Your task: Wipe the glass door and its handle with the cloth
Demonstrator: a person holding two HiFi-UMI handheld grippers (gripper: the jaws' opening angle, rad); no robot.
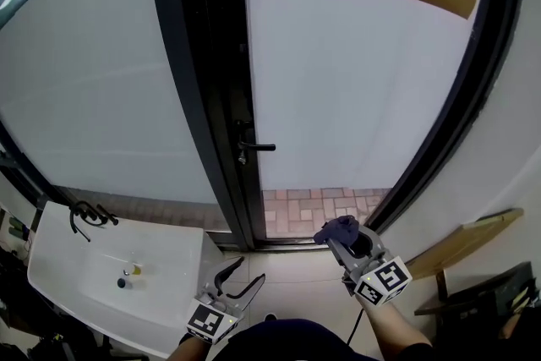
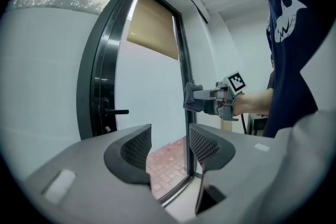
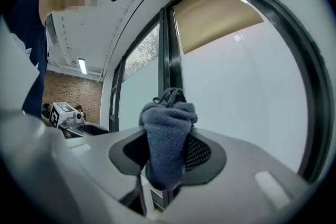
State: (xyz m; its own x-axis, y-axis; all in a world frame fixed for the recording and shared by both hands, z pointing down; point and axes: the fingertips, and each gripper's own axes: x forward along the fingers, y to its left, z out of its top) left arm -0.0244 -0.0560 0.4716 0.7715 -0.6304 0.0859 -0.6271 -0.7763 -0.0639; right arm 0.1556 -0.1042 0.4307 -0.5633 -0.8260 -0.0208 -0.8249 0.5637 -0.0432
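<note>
Facing the glass door [image 1: 363, 97] with a bunched cloth [image 3: 167, 134] clamped in the right gripper [image 1: 342, 248].

Pinching the blue-grey cloth tight between the right fingers [image 3: 202, 152], wad poking up past the tips, low down near the door's bottom part; contact with the glass not discernible. Holding the left gripper [image 1: 238, 276] lower and to the left beside a white sink [image 1: 101, 266], fingers [image 2: 137, 147] moderately apart with nothing between them. Leaving the black handle [image 1: 256, 147] on the dark frame above and left of the cloth, clear of both grippers.
</note>
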